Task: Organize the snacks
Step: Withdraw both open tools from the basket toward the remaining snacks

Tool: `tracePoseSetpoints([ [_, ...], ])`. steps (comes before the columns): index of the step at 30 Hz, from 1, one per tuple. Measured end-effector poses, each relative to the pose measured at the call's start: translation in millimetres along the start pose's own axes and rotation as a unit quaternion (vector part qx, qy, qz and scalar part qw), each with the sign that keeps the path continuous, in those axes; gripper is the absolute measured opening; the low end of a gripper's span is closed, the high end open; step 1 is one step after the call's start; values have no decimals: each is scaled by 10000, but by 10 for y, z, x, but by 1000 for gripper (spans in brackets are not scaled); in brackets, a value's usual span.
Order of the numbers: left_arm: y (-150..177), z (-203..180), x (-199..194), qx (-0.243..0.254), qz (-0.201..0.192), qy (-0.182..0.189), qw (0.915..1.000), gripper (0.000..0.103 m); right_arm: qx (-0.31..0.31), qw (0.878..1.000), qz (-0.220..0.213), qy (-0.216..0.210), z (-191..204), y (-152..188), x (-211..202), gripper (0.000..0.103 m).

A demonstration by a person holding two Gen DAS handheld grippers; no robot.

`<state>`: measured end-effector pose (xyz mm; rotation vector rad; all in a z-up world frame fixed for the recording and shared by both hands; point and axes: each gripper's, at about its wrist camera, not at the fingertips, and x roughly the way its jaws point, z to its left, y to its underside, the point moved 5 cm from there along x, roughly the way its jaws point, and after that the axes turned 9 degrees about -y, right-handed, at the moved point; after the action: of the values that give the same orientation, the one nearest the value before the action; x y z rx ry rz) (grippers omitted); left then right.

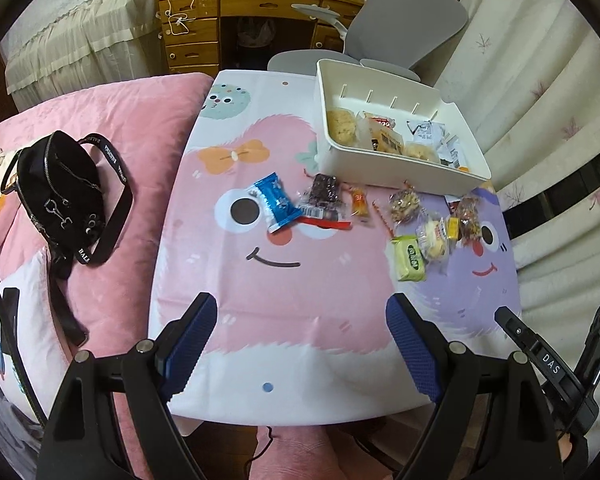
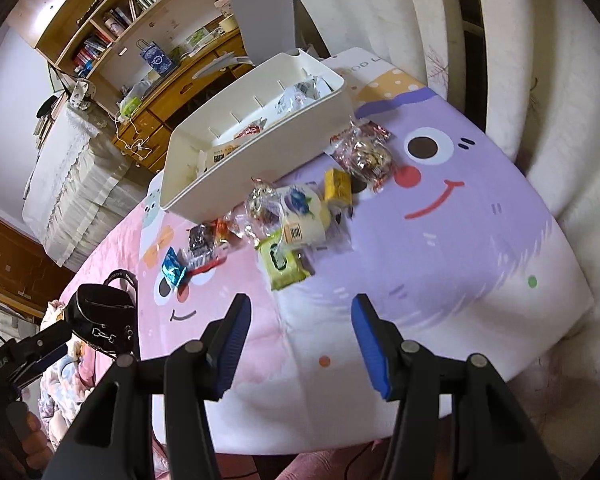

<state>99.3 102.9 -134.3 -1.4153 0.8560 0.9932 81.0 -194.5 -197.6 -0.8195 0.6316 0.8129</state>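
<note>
Below both grippers the near table edge [image 1: 300, 412] runs just under the fingers, bare cartoon-print cloth ahead of them before any snack. Left gripper [image 1: 302, 344] jaws spread wide, nothing between; right gripper [image 2: 298, 340] jaws apart at a narrower gap, also empty. Free room: a broad pink patch straight ahead of the left jaws, purple patch ahead and right of the right jaws. Left of the left jaws, off the table, a black bag [image 1: 60, 188] lies on pink bedding [image 1: 140, 128]; right of the right jaws a pale curtain [image 2: 560, 120] hangs close beyond the table's side edge. One white bin [image 1: 400, 168] sits far ahead and right of the left jaws, at the far table edge, already holding several wrapped snacks, count unclear. Loose snacks lie in a row between jaws and bin, none touching either gripper. Nearest the right jaws, just ahead and slightly left: one green packet [image 2: 282, 262]. Ahead of the left jaws: one blue packet [image 1: 274, 202], one dark clear-wrapped snack [image 1: 324, 194], one small orange candy [image 1: 360, 202]. Further right: two clear nut bags [image 1: 404, 202], one white bun pack [image 2: 302, 212], one yellow cube [image 2: 338, 186]. Roughly eight loose pieces; overlap makes the exact count unsure.
</note>
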Motion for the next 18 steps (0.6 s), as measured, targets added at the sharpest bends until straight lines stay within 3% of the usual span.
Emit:
tracePoseSetpoints([
  [8,-77,112,169,337,-63,29,9994,86,-268,9996,-31,92,91,137,115,52],
  [18,-291,131,702,1098,266,-19,9936,86,-502,9967,-200,598,176,197,427,52],
])
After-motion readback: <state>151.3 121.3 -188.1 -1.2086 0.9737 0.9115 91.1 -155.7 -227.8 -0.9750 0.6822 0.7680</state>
